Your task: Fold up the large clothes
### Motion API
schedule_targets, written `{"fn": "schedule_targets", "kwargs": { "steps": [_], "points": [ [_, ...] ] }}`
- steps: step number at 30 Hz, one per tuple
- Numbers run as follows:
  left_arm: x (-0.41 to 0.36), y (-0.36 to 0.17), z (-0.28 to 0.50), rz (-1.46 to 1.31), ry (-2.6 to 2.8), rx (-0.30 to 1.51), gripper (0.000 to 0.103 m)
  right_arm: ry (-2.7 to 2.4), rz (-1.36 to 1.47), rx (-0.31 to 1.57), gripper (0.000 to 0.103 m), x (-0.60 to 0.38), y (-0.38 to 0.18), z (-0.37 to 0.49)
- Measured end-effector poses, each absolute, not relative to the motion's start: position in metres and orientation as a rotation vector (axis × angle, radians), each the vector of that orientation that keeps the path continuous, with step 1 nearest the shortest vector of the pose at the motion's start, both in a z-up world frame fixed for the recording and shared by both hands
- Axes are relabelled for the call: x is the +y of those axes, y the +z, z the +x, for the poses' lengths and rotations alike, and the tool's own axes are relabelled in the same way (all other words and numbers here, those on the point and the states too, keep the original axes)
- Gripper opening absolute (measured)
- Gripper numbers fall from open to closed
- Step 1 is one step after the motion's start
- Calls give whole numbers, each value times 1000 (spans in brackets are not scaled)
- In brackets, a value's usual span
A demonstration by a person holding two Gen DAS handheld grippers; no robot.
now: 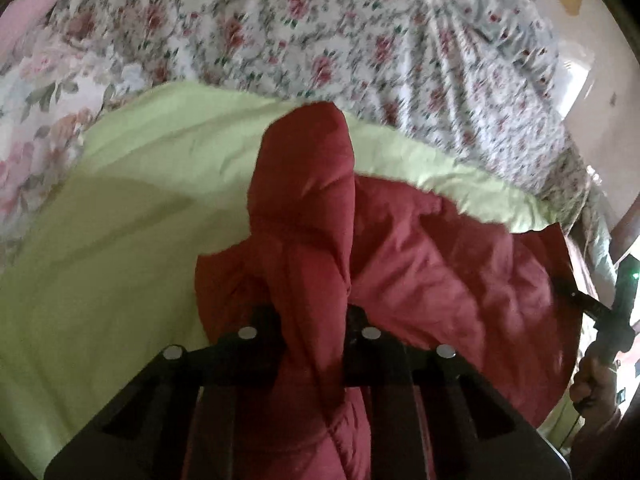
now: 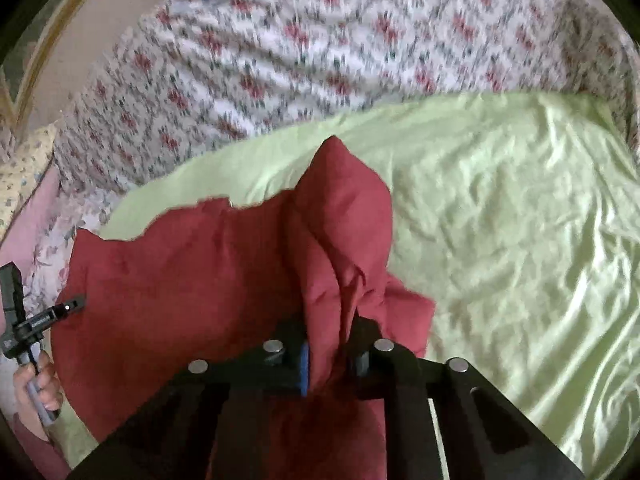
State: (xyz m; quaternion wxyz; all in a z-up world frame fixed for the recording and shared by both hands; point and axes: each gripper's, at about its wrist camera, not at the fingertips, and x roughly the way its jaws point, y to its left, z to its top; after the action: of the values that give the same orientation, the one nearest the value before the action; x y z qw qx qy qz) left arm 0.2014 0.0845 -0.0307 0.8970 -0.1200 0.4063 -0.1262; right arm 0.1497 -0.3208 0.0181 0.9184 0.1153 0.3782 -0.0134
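A bunched fold of the red garment (image 1: 420, 248) is pinched in the closed left gripper (image 1: 308, 332), and another in the right gripper (image 2: 332, 344). The cloth is stretched between them above a green sheet (image 2: 500, 220), beyond which a flowered bedspread (image 1: 320, 32) is spread.

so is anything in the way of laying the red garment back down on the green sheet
Nothing visible is. Both the left gripper and the right gripper are shut on bunched folds of the red garment, and the green sheet beyond it lies bare, only wrinkled, up to the floral bedding.
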Motion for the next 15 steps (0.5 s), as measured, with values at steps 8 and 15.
{"fn": "schedule_targets", "kwargs": {
  "steps": [8, 15],
  "points": [
    [75, -37, 242, -262, -233, 859, 14, -100, 289, 754, 11, -339, 17, 182],
    [73, -69, 267, -281, -217, 918, 15, -143, 320, 819, 11, -354, -20, 203]
  ]
}}
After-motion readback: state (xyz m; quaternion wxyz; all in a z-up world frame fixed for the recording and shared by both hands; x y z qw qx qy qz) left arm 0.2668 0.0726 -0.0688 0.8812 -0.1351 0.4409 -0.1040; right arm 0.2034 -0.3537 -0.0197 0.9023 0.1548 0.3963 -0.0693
